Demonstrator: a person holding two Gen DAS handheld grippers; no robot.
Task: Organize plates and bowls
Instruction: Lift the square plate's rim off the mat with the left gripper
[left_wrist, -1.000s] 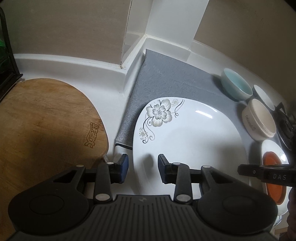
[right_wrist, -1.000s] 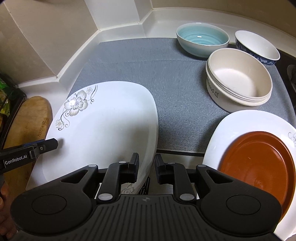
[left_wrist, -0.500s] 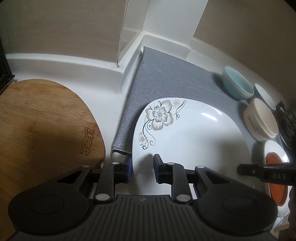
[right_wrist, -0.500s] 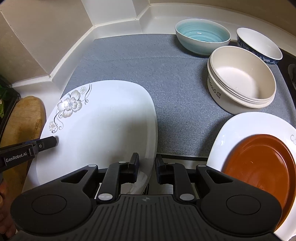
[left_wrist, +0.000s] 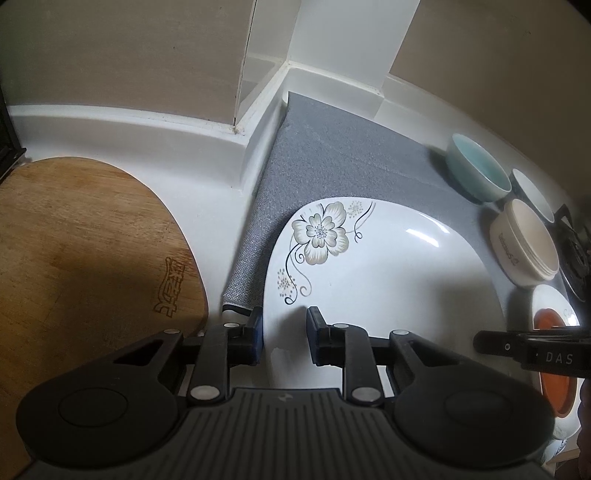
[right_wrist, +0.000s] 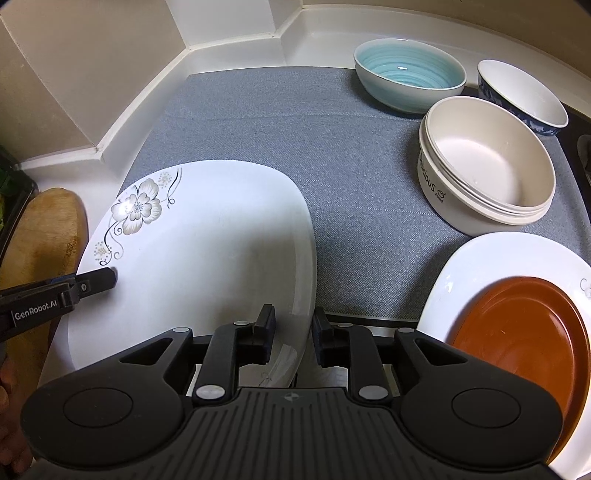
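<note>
A large white plate with a flower print (left_wrist: 376, 273) (right_wrist: 207, 251) lies on the grey mat (right_wrist: 332, 147). My left gripper (left_wrist: 284, 334) straddles the plate's left rim, one pad under and one over, shut on it. My right gripper (right_wrist: 293, 332) straddles the plate's right rim the same way. A second white plate (right_wrist: 517, 258) at the right holds an orange plate (right_wrist: 524, 339). A teal bowl (right_wrist: 410, 79), a cream bowl (right_wrist: 487, 162) and a blue-rimmed white bowl (right_wrist: 524, 96) stand at the mat's far right.
A wooden cutting board (left_wrist: 81, 258) lies left of the mat on the white counter. The white backsplash corner (left_wrist: 258, 122) is behind. A black stove grate (left_wrist: 576, 254) is at the far right.
Both grippers have slid forward over the flower plate's rims. The left jaws have narrowed onto the rim. The plate sits slightly further onto the mat.
</note>
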